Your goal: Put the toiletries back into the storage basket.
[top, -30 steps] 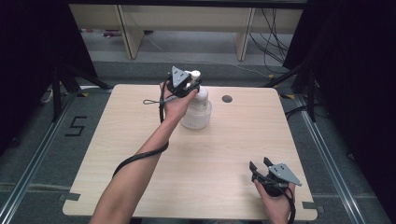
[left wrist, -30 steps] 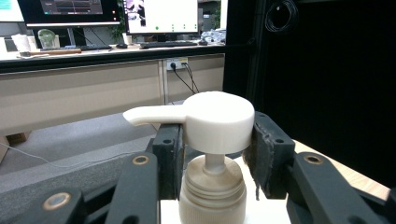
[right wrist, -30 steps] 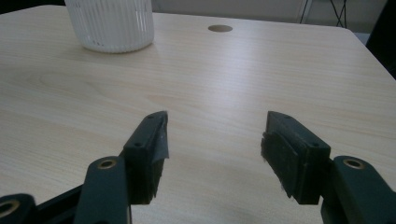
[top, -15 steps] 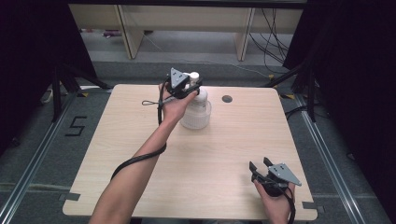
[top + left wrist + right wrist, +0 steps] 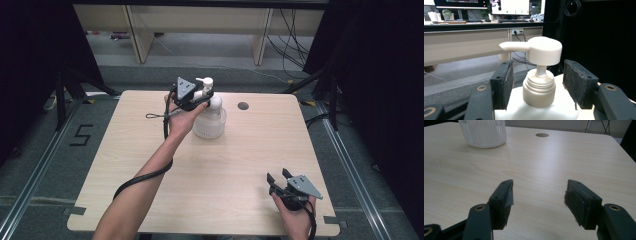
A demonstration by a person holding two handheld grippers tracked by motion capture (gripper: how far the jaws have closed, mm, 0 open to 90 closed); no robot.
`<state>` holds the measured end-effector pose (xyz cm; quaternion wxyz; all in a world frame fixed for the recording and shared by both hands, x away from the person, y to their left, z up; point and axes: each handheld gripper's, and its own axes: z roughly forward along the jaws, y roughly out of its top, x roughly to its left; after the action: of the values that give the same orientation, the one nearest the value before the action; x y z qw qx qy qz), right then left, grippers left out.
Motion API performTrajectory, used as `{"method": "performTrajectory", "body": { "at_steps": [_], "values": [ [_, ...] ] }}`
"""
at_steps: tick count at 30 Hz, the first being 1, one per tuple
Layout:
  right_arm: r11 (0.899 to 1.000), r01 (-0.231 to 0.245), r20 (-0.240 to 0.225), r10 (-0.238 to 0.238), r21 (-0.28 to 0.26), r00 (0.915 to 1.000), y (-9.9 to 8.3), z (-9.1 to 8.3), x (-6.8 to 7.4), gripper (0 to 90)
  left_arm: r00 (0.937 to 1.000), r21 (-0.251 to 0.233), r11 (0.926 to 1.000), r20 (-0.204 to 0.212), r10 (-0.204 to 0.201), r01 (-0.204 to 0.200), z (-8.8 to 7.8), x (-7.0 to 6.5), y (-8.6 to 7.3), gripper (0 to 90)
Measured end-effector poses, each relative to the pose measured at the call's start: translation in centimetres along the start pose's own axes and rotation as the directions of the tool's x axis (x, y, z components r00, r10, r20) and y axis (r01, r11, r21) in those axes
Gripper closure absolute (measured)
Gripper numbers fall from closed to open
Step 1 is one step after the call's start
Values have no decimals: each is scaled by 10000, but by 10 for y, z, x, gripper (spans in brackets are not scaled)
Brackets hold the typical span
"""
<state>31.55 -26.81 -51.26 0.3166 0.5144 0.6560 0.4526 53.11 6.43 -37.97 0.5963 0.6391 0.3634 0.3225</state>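
Wooden table (image 5: 240,165): left gripper (image 5: 537,82) fingers just opened, apart around pump bottle (image 5: 209,117) neck; right gripper (image 5: 537,202) fingers apart, empty.

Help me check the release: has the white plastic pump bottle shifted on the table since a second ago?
No. The white plastic pump bottle stands at the same spot left of the round hole in the tabletop; the left tool has just been opening around its neck.

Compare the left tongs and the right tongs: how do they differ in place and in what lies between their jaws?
The left tongs sit at the table's far side around the neck of the white pump bottle; the right tongs rest near the front edge over bare table. The left jaws have just been opening, their pads now clear of the bottle's cap; the right jaws have nothing between them. Both stand open.
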Motion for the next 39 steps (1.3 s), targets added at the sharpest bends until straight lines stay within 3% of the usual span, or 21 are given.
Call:
{"method": "performTrajectory", "body": {
  "at_steps": [5, 7, 8, 9, 10, 17, 21, 22, 23, 27, 28, 30, 31, 38, 39],
  "values": [
    [9998, 48, -57, -49, -200, 10000, 0, 2, 0, 397, 9999, 4, 9999, 38, 131, -131, -11, 0, 1, 409],
    [10000, 17, 6, -17, 8, 10000, 0, 0, 0, 396, 9999, -15, 9999, 52, 105, -105, -16, 0, 0, 408],
    [9985, 532, 54, -531, -163, 9986, 1, 1, -3, 396, 9999, -5, 9999, 63, 129, -129, -18, 0, 0, 407],
    [9985, 533, 52, -532, -147, 9986, 1, 1, -3, 396, 9999, 8, 9999, 55, 132, -132, -21, 0, -1, 407],
    [10000, -4, 27, 4, -8, 10000, 0, 0, 0, 396, 9999, -26, 9999, 68, 122, -122, -23, 0, -1, 406],
    [10000, 22, 5, -22, 26, 10000, 0, 0, 0, 395, 9998, 176, 9996, 45, 200, -201, -38, 1, -2, 403],
    [9997, 72, -45, -73, -215, 10000, -1, 2, -1, 395, 9996, 209, 9994, 129, 262, -265, -50, 0, -5, 401],
    [9996, 192, -34, -192, -207, 9998, 0, 2, -2, 395, 9996, 179, 9995, 127, 262, -265, -52, 1, -5, 402],
    [10000, 21, 31, -21, -13, 10000, 0, 0, 0, 395, 9995, 185, 9994, 123, 292, -295, -57, 1, -6, 401],
    [10000, 16, 21, -15, -72, 10000, 0, 1, 0, 395, 9996, 86, 9997, 171, 243, -244, -70, 2, -9, 401],
    [9985, 531, 51, -530, -142, 9986, 1, 1, -3, 395, 9996, 36, 9997, 169, 229, -229, -73, 2, -10, 401],
    [9987, 472, -6, -472, -176, 9989, 0, 2, -3, 395, 9994, 56, 9997, 234, 237, -239, -79, 2, -12, 401],
    [9998, 74, -20, -75, -161, 10000, 0, 2, 0, 395, 9994, 16, 9997, 266, 224, -224, -82, 1, -13, 401],
    [9998, 64, 17, -64, -164, 10000, 0, 1, 0, 395, 9992, -484, 9985, 298, 279, -265, -108, 2, -20, 404],
    [9994, 270, 0, -270, -195, 9996, 0, 2, -1, 395, 9990, -494, 9982, 289, 343, -329, -111, 2, -21, 402]
  ]
}}
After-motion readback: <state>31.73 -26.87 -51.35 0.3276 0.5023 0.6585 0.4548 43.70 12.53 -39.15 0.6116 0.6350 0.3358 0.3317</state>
